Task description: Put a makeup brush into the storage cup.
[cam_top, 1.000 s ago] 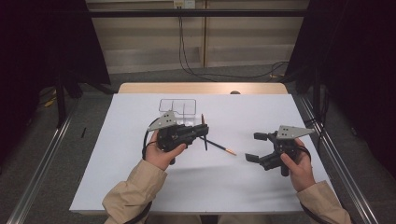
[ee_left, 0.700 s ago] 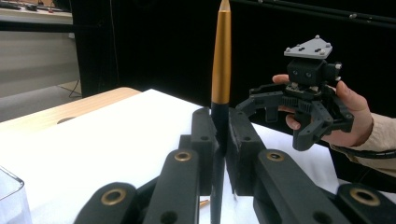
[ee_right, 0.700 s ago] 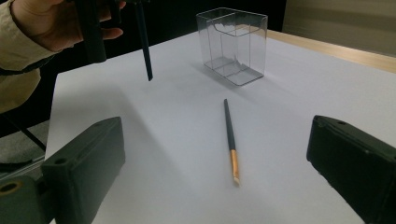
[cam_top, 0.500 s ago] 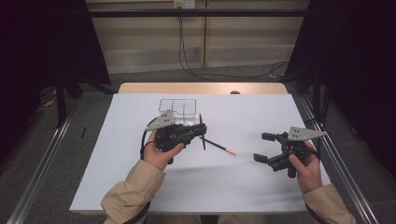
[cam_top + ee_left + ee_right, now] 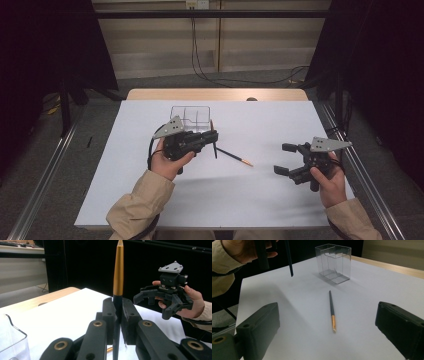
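My left gripper (image 5: 212, 138) is shut on a black pen with a gold end (image 5: 214, 144), a little above the table's middle. In the left gripper view that pen (image 5: 118, 270) stands upright between the pads (image 5: 109, 315), gold end up. A second, similar pen (image 5: 234, 156) lies flat on the white table cover, between the two hands. My right gripper (image 5: 284, 158) is held open to its right, with nothing in it. In the right gripper view the lying pen (image 5: 331, 307) rests beyond the wide-apart jaws.
A clear plastic box (image 5: 190, 116) with inner dividers stands upright just behind the left gripper, shown also as the clear box (image 5: 334, 262). The white cover (image 5: 260, 200) spans the table, with a wooden strip (image 5: 215, 94) along the far edge and metal rails at both sides.
The right gripper has drifted slightly to the right, away from the lying pen. The left gripper and its pen have stayed put.
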The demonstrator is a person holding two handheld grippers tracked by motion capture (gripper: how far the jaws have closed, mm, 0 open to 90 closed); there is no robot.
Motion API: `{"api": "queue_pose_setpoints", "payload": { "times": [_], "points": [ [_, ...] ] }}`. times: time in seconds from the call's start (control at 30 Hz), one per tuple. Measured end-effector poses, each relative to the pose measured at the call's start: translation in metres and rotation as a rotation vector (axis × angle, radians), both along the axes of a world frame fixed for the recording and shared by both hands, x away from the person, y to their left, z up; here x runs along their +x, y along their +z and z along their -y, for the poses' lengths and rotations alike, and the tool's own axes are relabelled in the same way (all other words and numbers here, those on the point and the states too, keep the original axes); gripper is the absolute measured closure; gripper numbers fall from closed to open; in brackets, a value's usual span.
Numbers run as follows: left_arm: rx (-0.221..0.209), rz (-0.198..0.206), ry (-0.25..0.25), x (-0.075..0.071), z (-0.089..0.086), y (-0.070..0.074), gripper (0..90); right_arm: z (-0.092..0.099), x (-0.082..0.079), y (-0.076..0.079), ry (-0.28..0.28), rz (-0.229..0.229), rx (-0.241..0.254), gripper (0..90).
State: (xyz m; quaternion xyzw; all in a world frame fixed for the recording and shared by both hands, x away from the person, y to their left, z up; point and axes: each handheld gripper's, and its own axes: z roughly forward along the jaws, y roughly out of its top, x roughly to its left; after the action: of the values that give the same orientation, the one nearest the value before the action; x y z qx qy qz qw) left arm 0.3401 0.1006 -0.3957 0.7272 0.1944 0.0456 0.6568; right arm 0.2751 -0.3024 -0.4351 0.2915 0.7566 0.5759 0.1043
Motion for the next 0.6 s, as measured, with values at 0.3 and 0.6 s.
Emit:
{"api": "queue_pose_setpoints", "payload": {
  "times": [0.3,0.6],
  "points": [
    [0.002,0.002,0.007,0.0019,-0.0011,0.0023,82.8,0.0025,-0.0003,0.0003,-0.002,0.005,0.004,5.2],
    [0.003,0.009,0.018,0.0039,-0.0025,0.0057,82.8,0.0026,-0.0009,0.0,0.002,0.008,0.004,5.4]
  ]
}}
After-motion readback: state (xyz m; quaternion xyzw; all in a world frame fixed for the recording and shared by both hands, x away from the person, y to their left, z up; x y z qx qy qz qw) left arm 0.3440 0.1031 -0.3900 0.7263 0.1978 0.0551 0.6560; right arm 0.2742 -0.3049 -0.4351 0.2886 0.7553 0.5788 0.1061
